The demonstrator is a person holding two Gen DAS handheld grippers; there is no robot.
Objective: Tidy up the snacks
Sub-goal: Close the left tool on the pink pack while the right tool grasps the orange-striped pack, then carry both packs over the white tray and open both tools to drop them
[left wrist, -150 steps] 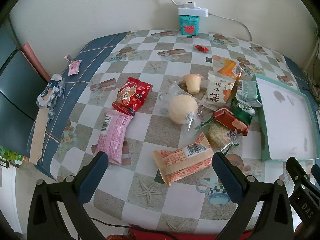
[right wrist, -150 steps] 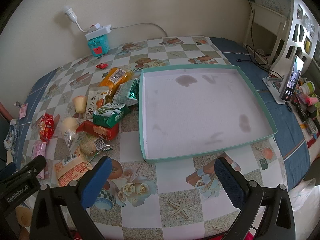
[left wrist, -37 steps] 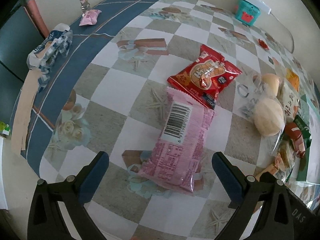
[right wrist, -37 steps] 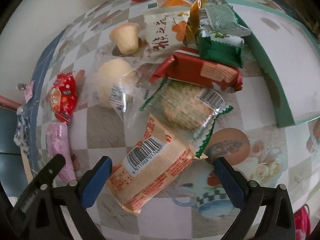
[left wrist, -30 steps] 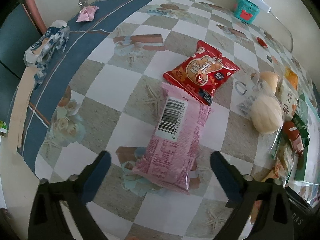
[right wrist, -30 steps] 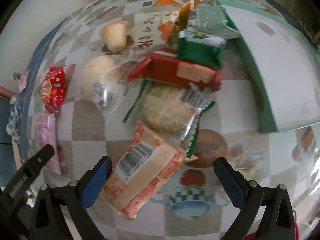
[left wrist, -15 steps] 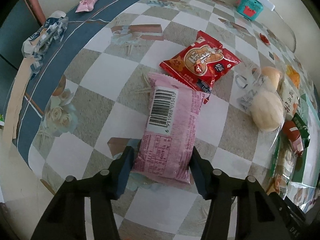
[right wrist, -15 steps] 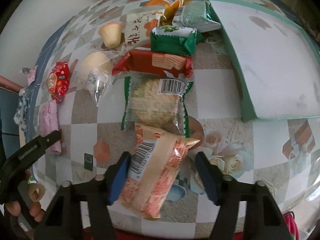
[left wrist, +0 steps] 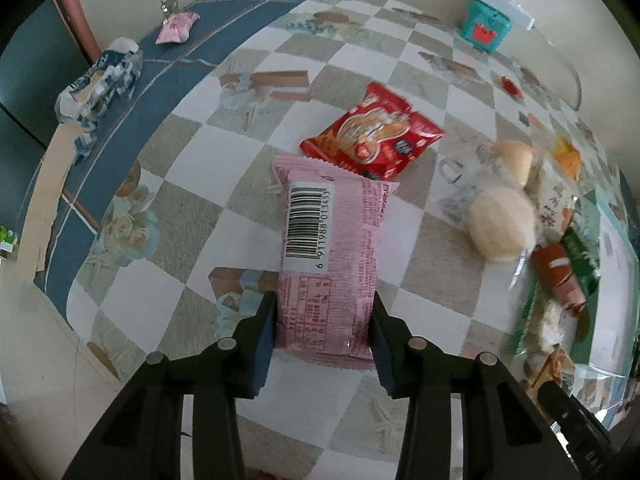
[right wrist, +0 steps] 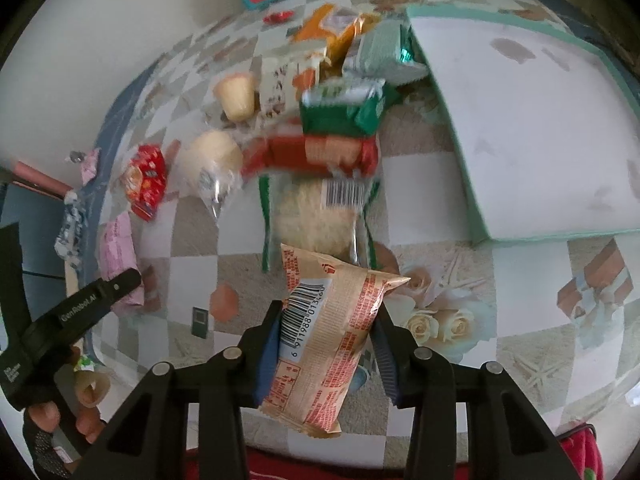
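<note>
**Both jaws closed on a snack pack each**

Over the checkered worktop (left wrist: 192, 168) both of my hands point steeply downward, each carrying a two-finger tool. My left gripper (left wrist: 323, 322) has just been closing its jaws, and the blue pads now press on the two long sides of the pink snack pack (left wrist: 330, 256) near its lower end. That pack lies barcode side up, lengthwise along my fingers, its far end just beside the red snack pack (left wrist: 374, 138) on the worktop. Right of these sit the round bun in clear wrap (left wrist: 502, 224) and a blurred heap of further snacks.

My right gripper (right wrist: 326, 344) has likewise just been closing, and its jaws stand narrow, clamped on the sides of the orange snack pack (right wrist: 320, 344). This pack is tilted, its far end rising toward the clear-wrapped cracker pack (right wrist: 316, 216). Beyond that lie the red wafer pack (right wrist: 320, 152) and the green pack (right wrist: 344, 110), both blurred. The teal-rimmed tray (right wrist: 448, 120) rests on the worktop to the right, well apart from the orange pack. At the left edge of the right wrist view my left hand (right wrist: 52, 420) grips its tool's handle.
</note>
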